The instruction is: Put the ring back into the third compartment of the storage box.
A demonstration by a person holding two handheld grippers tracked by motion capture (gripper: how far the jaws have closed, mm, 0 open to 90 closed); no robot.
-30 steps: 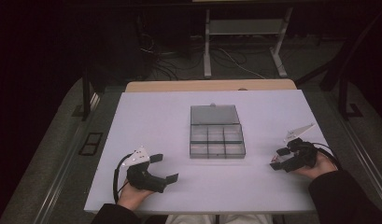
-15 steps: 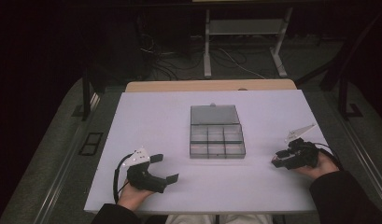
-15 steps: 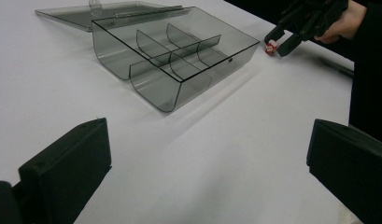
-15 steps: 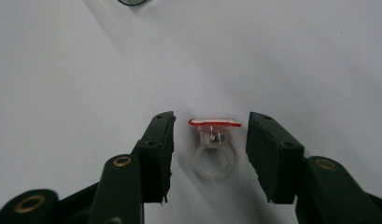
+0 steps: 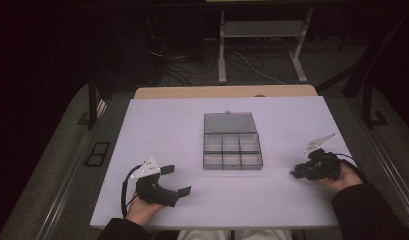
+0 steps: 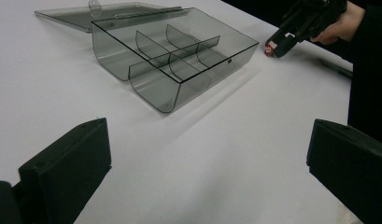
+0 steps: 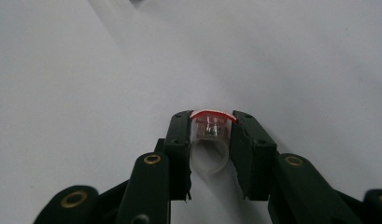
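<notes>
A white bench (image 5: 157, 125) stands in a dark room with cables on the floor beyond it. Nearest the person, the left gripper (image 5: 178, 181) rests on the bench with its jaws spread wide and nothing between them, unmoved over the last second. The right gripper (image 5: 294, 172) has shifted only slightly, staying clamped on a small clear piece with a red edge (image 7: 212, 125), held low over the bench. That suggests the piece is about to be carried to the box. Ahead of both grippers, between them, sits a smoky clear organiser box (image 5: 232, 150), lid (image 5: 229, 122) laid flat behind it. Its 6 compartments look empty.
</notes>
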